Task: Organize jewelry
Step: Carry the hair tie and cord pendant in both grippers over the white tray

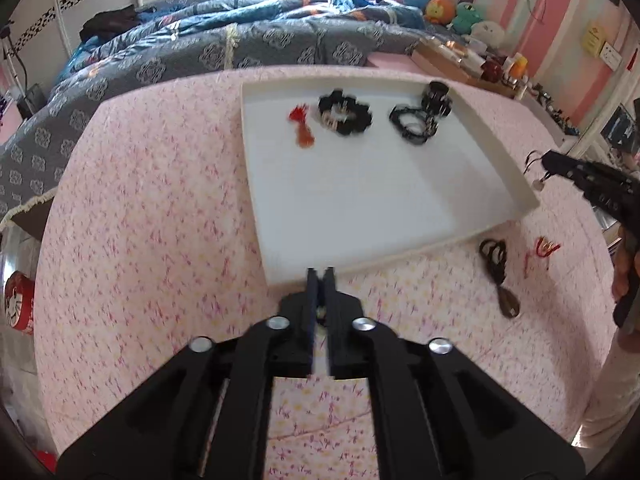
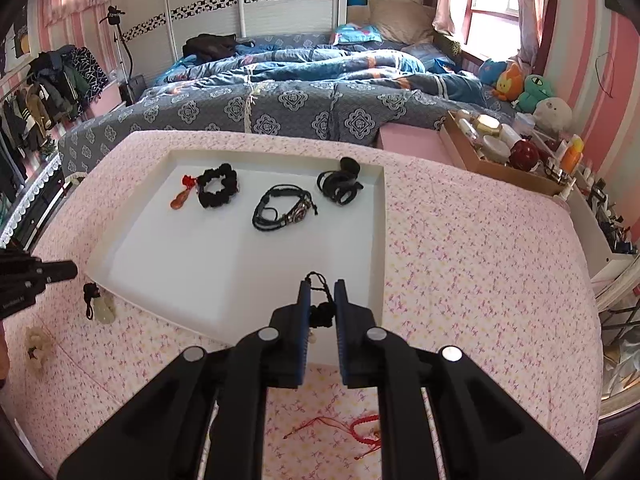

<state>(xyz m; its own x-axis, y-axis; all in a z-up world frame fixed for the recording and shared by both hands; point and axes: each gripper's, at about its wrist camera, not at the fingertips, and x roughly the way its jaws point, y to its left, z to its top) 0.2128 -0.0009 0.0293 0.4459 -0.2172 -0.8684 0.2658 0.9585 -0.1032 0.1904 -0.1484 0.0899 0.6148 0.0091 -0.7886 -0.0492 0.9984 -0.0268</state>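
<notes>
Right hand-held gripper (image 2: 321, 294) pinches one black cord (image 2: 322, 308); tray (image 2: 224, 276) holds four pieces.

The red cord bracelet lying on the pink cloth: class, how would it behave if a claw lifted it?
The red cord bracelet would probably droop: its thin strands lie in loose curls. It looks light. Trailing ends might snag or drag across the pink cloth.

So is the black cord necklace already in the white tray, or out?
Out. The right gripper holds the black cord necklace above the white tray.
</notes>
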